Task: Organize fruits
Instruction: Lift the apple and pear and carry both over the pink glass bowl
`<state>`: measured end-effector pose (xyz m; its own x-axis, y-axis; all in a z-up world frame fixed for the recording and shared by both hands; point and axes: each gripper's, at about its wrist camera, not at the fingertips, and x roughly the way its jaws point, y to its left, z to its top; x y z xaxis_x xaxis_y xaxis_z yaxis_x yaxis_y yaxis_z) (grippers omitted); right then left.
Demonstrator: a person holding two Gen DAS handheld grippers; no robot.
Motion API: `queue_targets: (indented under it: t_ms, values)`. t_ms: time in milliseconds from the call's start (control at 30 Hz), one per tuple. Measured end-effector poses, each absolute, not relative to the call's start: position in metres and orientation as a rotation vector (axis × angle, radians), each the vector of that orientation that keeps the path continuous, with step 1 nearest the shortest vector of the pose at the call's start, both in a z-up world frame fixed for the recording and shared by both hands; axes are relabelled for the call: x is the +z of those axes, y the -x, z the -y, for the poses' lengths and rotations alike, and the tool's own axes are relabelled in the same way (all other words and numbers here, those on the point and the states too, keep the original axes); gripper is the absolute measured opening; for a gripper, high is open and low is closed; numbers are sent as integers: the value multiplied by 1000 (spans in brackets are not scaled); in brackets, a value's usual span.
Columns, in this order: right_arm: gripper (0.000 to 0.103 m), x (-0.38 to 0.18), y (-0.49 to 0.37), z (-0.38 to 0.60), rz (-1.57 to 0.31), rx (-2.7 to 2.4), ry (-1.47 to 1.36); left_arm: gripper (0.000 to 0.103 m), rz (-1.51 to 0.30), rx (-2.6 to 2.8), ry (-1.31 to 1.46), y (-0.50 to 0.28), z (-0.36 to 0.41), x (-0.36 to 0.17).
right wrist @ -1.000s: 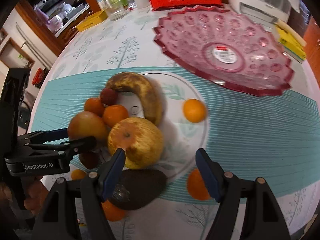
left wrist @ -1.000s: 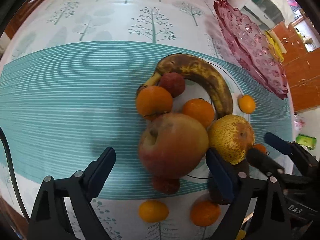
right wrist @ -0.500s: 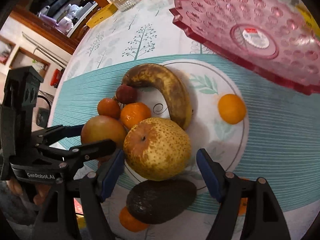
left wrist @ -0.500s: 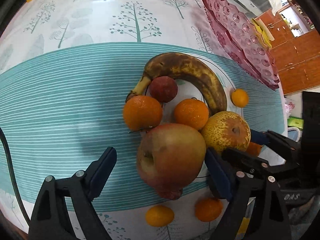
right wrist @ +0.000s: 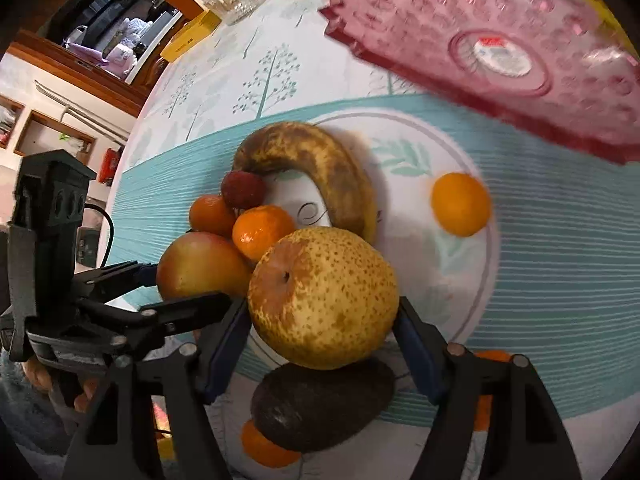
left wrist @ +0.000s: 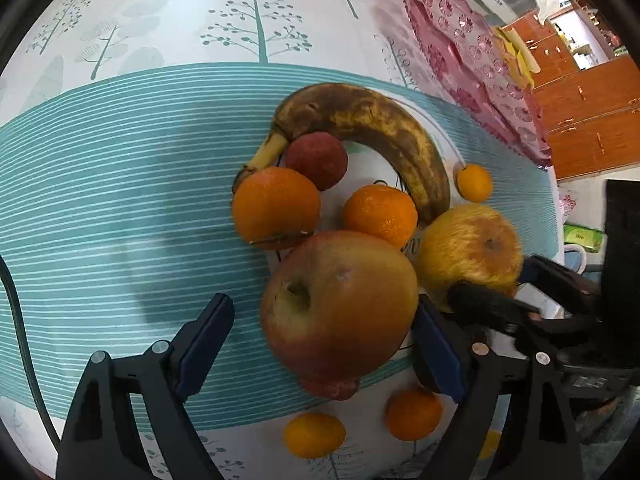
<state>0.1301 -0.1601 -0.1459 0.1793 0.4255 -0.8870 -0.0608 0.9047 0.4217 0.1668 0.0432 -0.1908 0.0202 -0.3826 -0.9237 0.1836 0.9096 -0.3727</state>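
A red-yellow apple [left wrist: 336, 300] lies between the fingers of my left gripper [left wrist: 320, 320], whose jaws are closing. The right pad is against the apple and the left pad [left wrist: 204, 340] still stands off it. My right gripper [right wrist: 322, 312] is closing on a speckled yellow pear [right wrist: 320, 292], with both pads at its sides. The pear [left wrist: 468, 248] looks blurred in the left wrist view. Behind them lie a browned banana [left wrist: 368, 124], two oranges [left wrist: 276, 206] [left wrist: 380, 210] and a small red fruit [left wrist: 316, 160]. A dark avocado [right wrist: 320, 404] sits just below the pear.
The fruit heap rests on a white plate [right wrist: 460, 280] on a teal-striped tablecloth. A pink glass dish [right wrist: 500, 52] stands at the back right. A small orange [right wrist: 460, 204] lies apart on the plate. Other small oranges [left wrist: 314, 434] lie near the table's front edge.
Both grippers have tilted and drawn closer to the fruit, which now fills more of each view. Both pairs of jaws have narrowed, the right one onto the pear.
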Motion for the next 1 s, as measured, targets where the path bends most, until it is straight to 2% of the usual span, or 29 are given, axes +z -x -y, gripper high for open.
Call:
queue_targets:
  t_ms: [167, 233, 500, 733, 1000]
  values:
    - [72, -135, -124, 166, -1316, 325, -301, 78, -1469, -427, 141, -170, -30, -190]
    - [72, -131, -120, 168, -1305, 316, -293, 70, -1456, -423, 140, -173, -23, -189]
    - [71, -108, -108, 178, -1228, 300, -277, 69, -1406, -348, 14, -160, 0, -173]
    - [72, -68, -106, 197, -1108, 263, -268, 69, -1257, -370, 4, -161, 15, -97]
    - [72, -31, -141, 232, -971, 62, -132, 69, -1017, -411, -93, -211, 75, -22]
